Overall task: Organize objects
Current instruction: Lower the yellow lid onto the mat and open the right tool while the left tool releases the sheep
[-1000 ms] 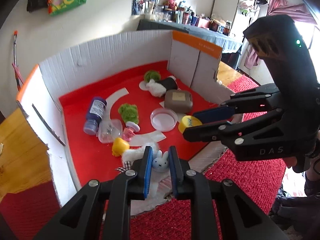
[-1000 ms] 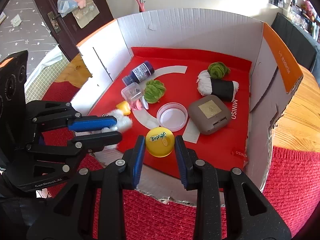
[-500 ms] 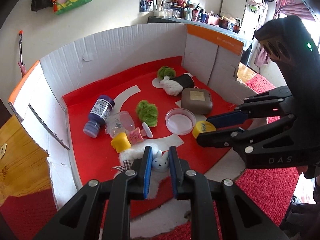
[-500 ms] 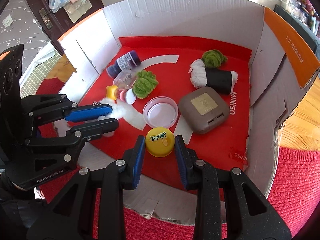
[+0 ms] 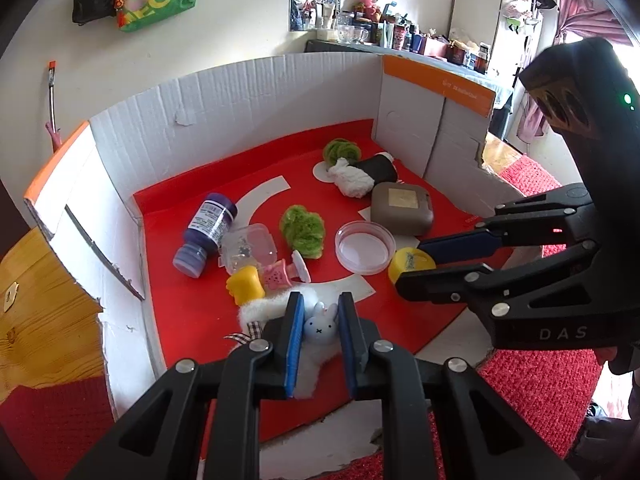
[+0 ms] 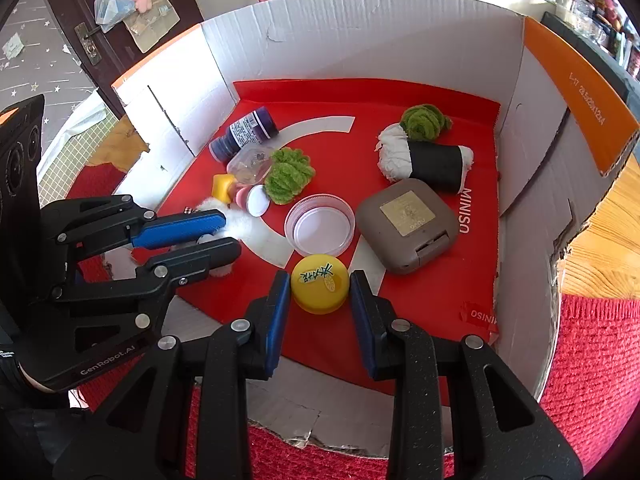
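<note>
The left gripper (image 5: 319, 326) has its blue-padded fingers (image 5: 294, 332) closed narrowly on a small white bunny figure with fluffy white fur (image 5: 318, 325), low in the centre of the left wrist frame, at the near edge of the red-floored white cardboard box (image 5: 224, 104). In the right wrist frame the right gripper (image 6: 319, 289) clasps a round yellow cap with a printed label (image 6: 319, 288) between its pads, also low in the centre, over the red floor near the box's front edge.

Just above the bunny in the left wrist frame lie a small yellow plastic cup (image 5: 245, 289) and a pink toy piece (image 5: 276, 278), touching each other. Behind them sit a clear plastic case (image 5: 252, 246) and a purple bottle with a white label (image 5: 205, 230) on its side. A green fuzzy clump (image 5: 302, 232) lies in mid-frame, with a clear round dish (image 5: 365, 246) to its right, beside the yellow cap. Further up are a grey-brown square case (image 5: 402, 208), a white-and-black rolled plush (image 5: 366, 174) and a second green fuzzy clump (image 5: 340, 151).
</note>
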The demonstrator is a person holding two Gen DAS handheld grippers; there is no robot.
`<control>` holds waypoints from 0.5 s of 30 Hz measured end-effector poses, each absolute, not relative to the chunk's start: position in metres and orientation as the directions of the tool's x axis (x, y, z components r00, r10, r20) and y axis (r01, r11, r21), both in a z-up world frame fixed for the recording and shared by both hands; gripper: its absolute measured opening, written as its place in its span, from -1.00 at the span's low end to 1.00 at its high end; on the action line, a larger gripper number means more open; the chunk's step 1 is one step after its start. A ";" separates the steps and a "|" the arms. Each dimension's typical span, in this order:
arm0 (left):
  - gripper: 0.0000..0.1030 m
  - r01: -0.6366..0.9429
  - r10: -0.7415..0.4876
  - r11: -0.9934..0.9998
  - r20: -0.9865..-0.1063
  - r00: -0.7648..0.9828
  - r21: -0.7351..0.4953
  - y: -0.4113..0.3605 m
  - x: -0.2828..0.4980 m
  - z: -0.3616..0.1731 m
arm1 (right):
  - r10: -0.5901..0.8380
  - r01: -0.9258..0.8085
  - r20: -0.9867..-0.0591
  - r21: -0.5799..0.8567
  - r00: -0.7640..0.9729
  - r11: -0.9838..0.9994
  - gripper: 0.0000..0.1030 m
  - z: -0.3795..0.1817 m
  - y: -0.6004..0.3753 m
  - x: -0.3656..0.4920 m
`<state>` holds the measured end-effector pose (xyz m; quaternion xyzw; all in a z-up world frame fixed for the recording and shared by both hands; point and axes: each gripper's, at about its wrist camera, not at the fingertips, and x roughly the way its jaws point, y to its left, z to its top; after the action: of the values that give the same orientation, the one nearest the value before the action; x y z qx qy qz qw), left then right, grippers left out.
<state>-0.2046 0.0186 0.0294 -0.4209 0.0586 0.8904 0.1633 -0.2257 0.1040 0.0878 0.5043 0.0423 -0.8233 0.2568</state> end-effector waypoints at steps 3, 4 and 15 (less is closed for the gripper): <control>-0.56 -0.336 0.237 -0.941 -0.764 -0.600 -0.028 0.018 -0.203 0.031 | -0.384 0.467 -0.849 0.191 -0.362 -0.863 -0.39 0.088 0.104 -0.224; -0.51 -0.333 0.233 -0.943 -0.761 -0.605 -0.024 0.018 -0.202 0.032 | -0.386 0.468 -0.848 0.192 -0.363 -0.863 -0.35 0.088 0.104 -0.224; -0.11 -0.233 0.155 -0.972 -0.708 -0.689 0.014 0.008 -0.189 0.048 | -0.414 0.449 -0.800 0.206 -0.434 -0.869 0.12 0.100 0.109 -0.212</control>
<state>-0.1887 0.0078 0.0480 -0.3798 0.0516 0.9176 0.1056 -0.2116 0.1087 0.0998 0.4666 0.0188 -0.8467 0.2550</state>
